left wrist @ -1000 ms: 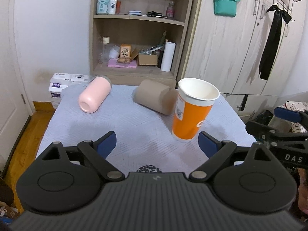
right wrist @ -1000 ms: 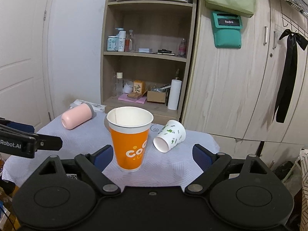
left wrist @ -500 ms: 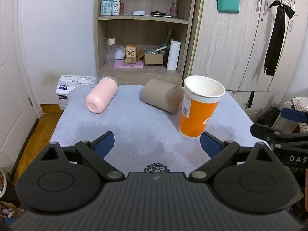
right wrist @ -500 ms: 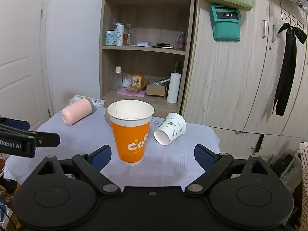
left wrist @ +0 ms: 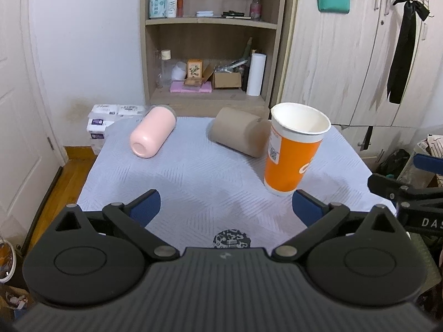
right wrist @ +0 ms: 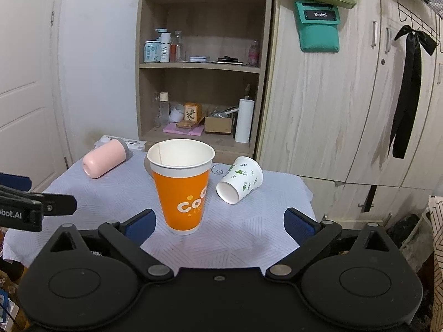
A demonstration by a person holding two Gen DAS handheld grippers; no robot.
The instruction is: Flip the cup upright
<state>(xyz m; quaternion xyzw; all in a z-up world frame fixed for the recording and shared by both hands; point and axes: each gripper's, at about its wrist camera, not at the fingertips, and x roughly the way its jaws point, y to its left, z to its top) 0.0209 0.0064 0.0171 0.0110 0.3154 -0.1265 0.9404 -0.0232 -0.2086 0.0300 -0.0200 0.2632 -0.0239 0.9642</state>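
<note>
Counter (left wrist: 193,171) w/ pale cloth. Shelf unit (right wrist: 205,63) behind: bottles, boxes, white roll (right wrist: 244,120). Green pouch (right wrist: 321,29) & black ribbon (right wrist: 409,94) on wardrobe doors.

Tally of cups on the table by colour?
Orange cup, upright: 1
Pink cup, on its side: 1
Brown cup, on its side: 1
White leaf-print cup, on its side: 1
Total: 4

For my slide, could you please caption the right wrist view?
Open right gripper faces an upright orange cup; patterned cup lies tipped.
</note>
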